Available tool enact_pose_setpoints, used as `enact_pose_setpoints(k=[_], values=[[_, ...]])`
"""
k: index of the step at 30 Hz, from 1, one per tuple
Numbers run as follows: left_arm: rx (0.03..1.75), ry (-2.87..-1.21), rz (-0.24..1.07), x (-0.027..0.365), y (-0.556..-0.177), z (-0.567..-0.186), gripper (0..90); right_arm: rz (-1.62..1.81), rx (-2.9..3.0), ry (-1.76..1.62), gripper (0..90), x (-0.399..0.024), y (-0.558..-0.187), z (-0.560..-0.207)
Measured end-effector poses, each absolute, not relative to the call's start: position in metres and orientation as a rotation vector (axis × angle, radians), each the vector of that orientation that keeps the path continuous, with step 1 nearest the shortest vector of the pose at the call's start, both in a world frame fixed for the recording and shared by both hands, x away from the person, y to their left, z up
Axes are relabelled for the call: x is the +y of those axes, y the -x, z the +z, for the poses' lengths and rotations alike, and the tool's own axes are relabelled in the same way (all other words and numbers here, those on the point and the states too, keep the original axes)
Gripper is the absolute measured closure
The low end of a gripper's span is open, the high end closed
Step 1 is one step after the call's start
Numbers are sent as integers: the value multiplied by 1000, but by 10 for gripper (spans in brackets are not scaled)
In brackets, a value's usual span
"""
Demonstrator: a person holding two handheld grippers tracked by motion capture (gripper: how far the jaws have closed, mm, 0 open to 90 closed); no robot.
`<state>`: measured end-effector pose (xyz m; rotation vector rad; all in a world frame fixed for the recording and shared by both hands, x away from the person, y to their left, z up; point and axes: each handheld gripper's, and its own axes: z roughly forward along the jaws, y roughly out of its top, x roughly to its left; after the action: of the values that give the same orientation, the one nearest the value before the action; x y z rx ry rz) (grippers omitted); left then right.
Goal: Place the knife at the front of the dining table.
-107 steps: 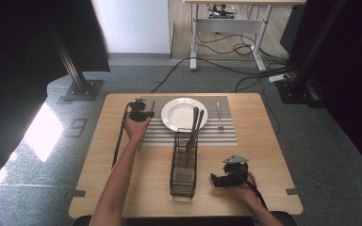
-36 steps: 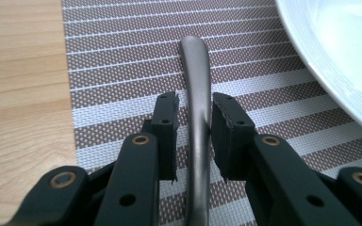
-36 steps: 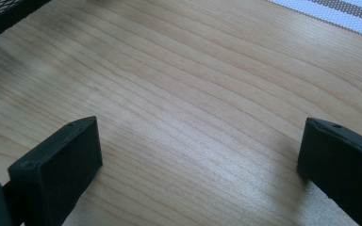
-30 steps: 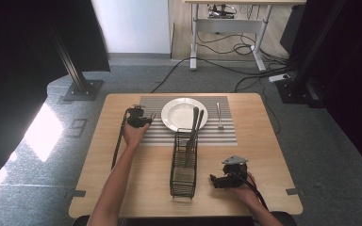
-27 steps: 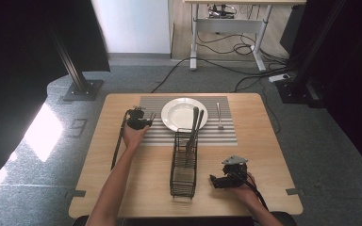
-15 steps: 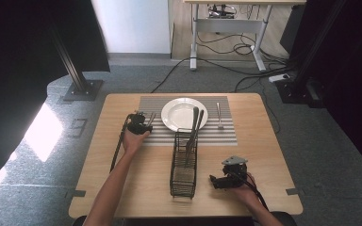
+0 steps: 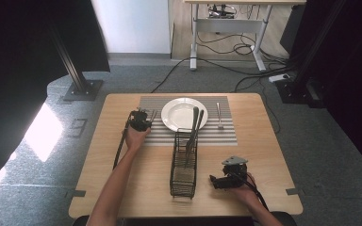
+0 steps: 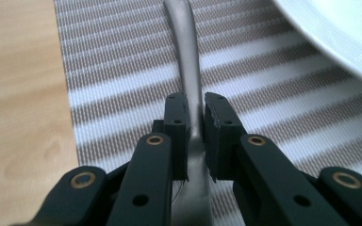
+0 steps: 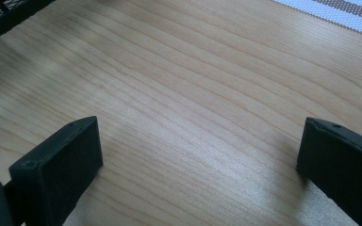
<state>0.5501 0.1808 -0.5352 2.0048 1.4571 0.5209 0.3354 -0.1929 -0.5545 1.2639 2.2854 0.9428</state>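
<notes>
Cutlery laying: left gripper point(image 8: 195, 117) has just closed on a utensil handle point(image 8: 185, 52) at the striped placemat's point(image 8: 122, 70) left edge, beside the plate point(image 8: 339, 33). Right gripper point(image 9: 198, 155) rests open near the tabletop's front edge. Next, probably release.

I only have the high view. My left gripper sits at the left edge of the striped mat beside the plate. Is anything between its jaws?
Observer: Yes. In the left gripper view the left gripper has a grey metal utensil handle between its jaws, which have just been closing and now press on it from both sides.
Operator: Is the handle lying on the wood or the mat?
Observer: On the striped placemat, with the white plate apart from it to one side.
Operator: And my right gripper?
Observer: The right gripper is open, with bare wooden table between its jaws and a corner of the black wire caddy farther off.
</notes>
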Motion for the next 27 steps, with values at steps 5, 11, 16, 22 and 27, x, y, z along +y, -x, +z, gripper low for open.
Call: enact_pose_setpoints(k=[5, 11, 16, 22, 27], values=[[1478, -2000, 519, 181, -565, -534, 802, 943, 2289, -1260, 2, -193, -336, -554], [1508, -1978, 519, 184, -580, -534, 800, 942, 2290, -1261, 2, -193, -336, -554], [1538, -1924, 493, 189, -588, -536, 796, 943, 2287, -1263, 1, -193, -336, -555], [1558, -1870, 471, 193, -595, -538, 796, 942, 2284, -1266, 0, -192, -336, -555], [1540, -1876, 482, 192, -593, -538, 734, 946, 2279, -1268, 0, -192, -336, -555]])
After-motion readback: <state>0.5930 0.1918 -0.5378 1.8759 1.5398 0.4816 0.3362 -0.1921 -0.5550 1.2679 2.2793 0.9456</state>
